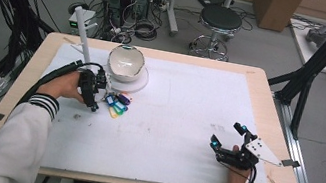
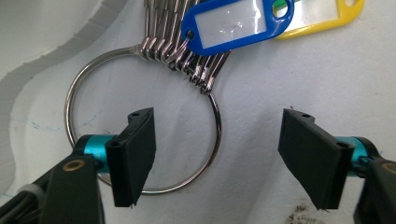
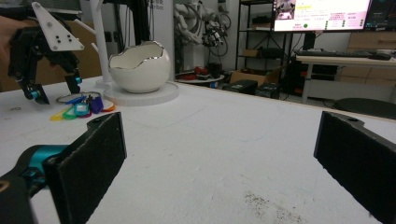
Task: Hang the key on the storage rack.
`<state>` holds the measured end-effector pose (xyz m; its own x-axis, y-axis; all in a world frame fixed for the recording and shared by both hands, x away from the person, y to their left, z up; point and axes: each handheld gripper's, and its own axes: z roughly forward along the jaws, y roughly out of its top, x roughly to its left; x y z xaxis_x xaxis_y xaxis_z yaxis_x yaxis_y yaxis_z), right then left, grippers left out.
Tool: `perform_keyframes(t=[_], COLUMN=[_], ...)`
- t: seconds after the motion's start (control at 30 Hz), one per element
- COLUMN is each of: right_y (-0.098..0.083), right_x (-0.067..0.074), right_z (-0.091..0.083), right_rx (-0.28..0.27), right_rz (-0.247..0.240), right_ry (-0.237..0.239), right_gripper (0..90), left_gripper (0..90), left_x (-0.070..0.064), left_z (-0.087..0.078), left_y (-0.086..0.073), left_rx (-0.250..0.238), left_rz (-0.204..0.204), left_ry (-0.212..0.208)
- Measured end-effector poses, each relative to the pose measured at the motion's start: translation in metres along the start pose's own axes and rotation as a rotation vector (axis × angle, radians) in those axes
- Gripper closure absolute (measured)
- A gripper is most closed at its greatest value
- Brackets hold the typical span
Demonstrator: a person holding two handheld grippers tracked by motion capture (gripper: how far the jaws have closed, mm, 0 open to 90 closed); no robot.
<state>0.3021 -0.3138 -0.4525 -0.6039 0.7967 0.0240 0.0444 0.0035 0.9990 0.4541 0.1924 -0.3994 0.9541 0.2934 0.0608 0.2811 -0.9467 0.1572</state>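
- Key ring (image 2: 140, 116) with coloured tags (image 1: 117, 105) lies flat on the white mat (image 1: 170, 123), just in front of the bowl (image 1: 126, 62).
- Left gripper (image 2: 217, 158) hovers at the ring, jaws apart, straddling its wire rim, gripping nothing.
- Advice: lower until 1 pad slips inside the ring, then pinch bare wire, clear of the tags.
- Right gripper (image 1: 229, 136) rests well away from the bowl, jaws wide, empty.
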Motion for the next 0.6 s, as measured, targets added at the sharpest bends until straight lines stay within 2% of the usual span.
perform_keyframes(t=[0.2, 0.3, 0.6], right_y=[0.0000, 0.0000, -0.0001], right_x=[0.0000, 0.0001, 0.0002], right_z=[-0.0001, 0.0000, -0.0002], right_rx=[0.000, -0.001, 0.000], right_rz=[-0.002, -0.002, -0.002], right_ry=[0.001, 0.001, 0.001], right_gripper=[1.8, 1.8, 1.8], left_gripper=[39.7, 45.7, 55.3], left_x=[-0.0012, -0.0013, -0.0020], left_z=[0.0003, 0.0002, 0.0014], left_y=[0.0006, 0.0013, 0.0027], left_rx=[0.008, 0.018, 0.030], left_rz=[-0.011, -0.001, -0.004], left_ry=[0.006, 0.004, 0.001])
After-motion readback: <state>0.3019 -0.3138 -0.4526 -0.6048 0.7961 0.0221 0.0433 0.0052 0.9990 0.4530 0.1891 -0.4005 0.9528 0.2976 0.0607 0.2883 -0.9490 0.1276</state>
